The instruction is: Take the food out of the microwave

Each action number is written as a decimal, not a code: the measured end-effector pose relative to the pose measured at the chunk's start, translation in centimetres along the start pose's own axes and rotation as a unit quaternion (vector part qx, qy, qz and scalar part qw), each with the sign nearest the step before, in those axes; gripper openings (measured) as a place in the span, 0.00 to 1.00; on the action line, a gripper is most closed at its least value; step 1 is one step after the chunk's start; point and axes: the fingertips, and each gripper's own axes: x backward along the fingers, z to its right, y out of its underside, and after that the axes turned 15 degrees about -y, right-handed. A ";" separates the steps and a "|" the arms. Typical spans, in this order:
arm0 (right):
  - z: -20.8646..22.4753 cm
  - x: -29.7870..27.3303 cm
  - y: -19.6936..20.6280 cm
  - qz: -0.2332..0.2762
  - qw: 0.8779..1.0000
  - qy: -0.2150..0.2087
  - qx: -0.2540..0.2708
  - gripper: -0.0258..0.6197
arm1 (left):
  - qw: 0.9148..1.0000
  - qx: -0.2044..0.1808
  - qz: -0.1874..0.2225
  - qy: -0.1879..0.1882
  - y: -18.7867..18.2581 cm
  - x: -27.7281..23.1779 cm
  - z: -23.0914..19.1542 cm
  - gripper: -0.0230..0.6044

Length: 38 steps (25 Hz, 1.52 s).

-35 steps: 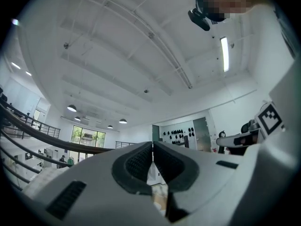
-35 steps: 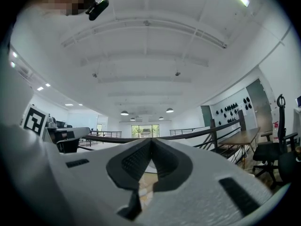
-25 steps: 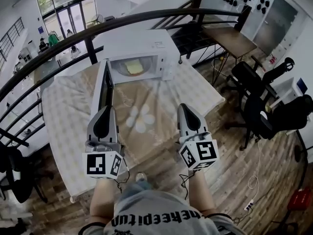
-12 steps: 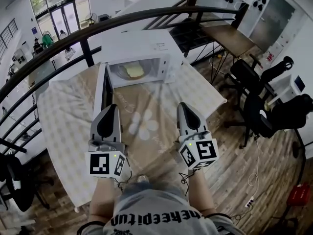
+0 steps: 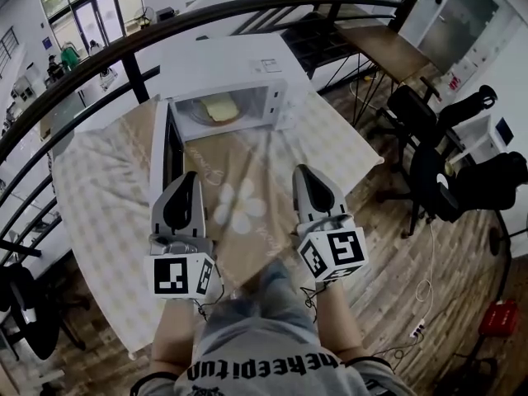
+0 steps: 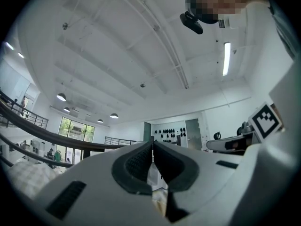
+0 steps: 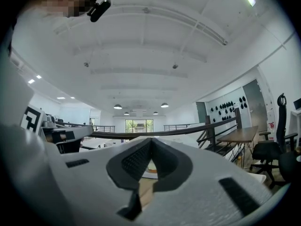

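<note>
A small label is sitting on top of the white microwave (image 5: 223,73) near its right edge, too small to read; the dark print across the person's shirt (image 5: 264,365) at the bottom of the head view is lying upside down and cannot be made out with certainty, and each marker cube (image 5: 179,275) is showing only black and white squares. The microwave is standing at the far end of the bench (image 5: 99,196), which is wearing a pale checked cloth with a white flower motif (image 5: 239,206) at the centre. Its door (image 5: 165,151) is hanging wide open to the left of the cavity, edge-on toward the camera. The food (image 5: 219,107), a pale yellow, flattish piece on a light plate, is sitting inside the lit cavity at upper centre. A dark curved railing (image 5: 165,31) is crossing behind the microwave, black office chairs (image 5: 437,167) are crowding the right side over the wooden floor (image 5: 412,262), and a brown desk (image 5: 388,48) is standing at upper right. The left gripper (image 5: 189,180) and the right gripper (image 5: 305,173) are pointing toward the microwave from the lower half of the frame, well short of it, the left one just beside the door's near edge. In each gripper view the dark ribbed fingers (image 6: 136,161) (image 7: 134,160) are pressing together at the tips, holding nothing
</note>
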 end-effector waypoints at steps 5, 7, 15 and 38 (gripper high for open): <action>1.0 -2.3 0.5 -0.001 1.000 -0.015 -0.004 0.05 | 1.000 -0.001 0.002 -0.017 0.7 -1.5 -0.8 0.05; 1.5 -3.4 0.7 -0.005 1.000 -0.024 -0.004 0.05 | 1.000 -0.002 0.002 -0.021 0.9 -2.1 -0.9 0.05; 3.9 -9.1 1.6 -0.015 0.997 -0.077 -0.011 0.05 | 0.998 -0.006 0.000 -0.057 1.9 -5.6 -1.4 0.05; 8.0 -21.9 11.9 -0.125 0.969 -0.205 -0.057 0.07 | 0.989 -0.003 -0.030 -0.146 7.5 -11.7 -1.3 0.05</action>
